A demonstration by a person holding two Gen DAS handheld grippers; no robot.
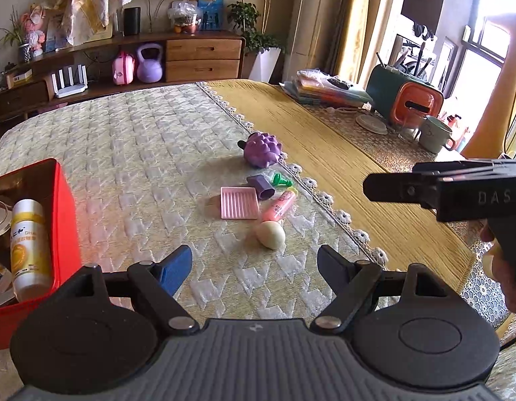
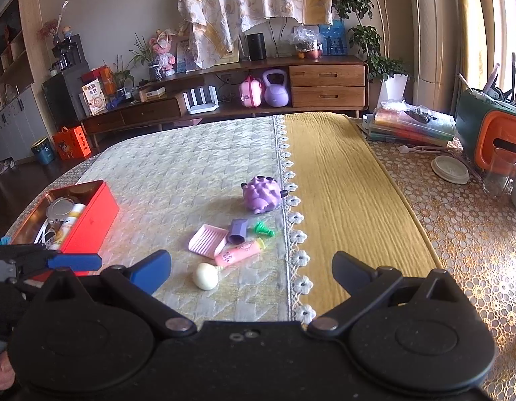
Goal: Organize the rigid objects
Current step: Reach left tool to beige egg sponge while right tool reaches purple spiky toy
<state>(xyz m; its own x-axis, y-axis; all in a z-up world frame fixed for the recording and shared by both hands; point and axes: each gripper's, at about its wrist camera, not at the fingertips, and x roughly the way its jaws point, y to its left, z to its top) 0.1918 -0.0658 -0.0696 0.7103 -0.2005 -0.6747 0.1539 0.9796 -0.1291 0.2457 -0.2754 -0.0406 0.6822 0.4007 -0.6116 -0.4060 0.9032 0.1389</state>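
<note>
**Two open grippers above a cluster of small toys and a red tin**

The red tin (image 2: 90,220) stood on the quilted cover (image 1: 140,140) at the left, well apart from the toys. It held a white-and-yellow bottle (image 1: 28,247) lying on its side and a round metal lid (image 2: 60,208); the other contents were too cut off to name. The left wrist view cropped the tin at the frame edge, whereas the right wrist view showed its whole open top.

The toys lay near the lace border: a purple spiky toy (image 1: 262,149), a purple cup (image 1: 262,186) on its side, a green piece (image 1: 280,180), a pink ridged tray (image 1: 239,203), a pink tube (image 1: 278,206) and a cream egg-shaped piece (image 1: 271,235). The tube's printing was illegible.

The left gripper (image 1: 254,267) had its jaws spread with nothing between them, above the cover short of the egg. The right gripper (image 2: 251,272) was likewise released and empty. Only the right wrist view showed the floor and the orange box (image 2: 71,142) beyond the table.
</note>
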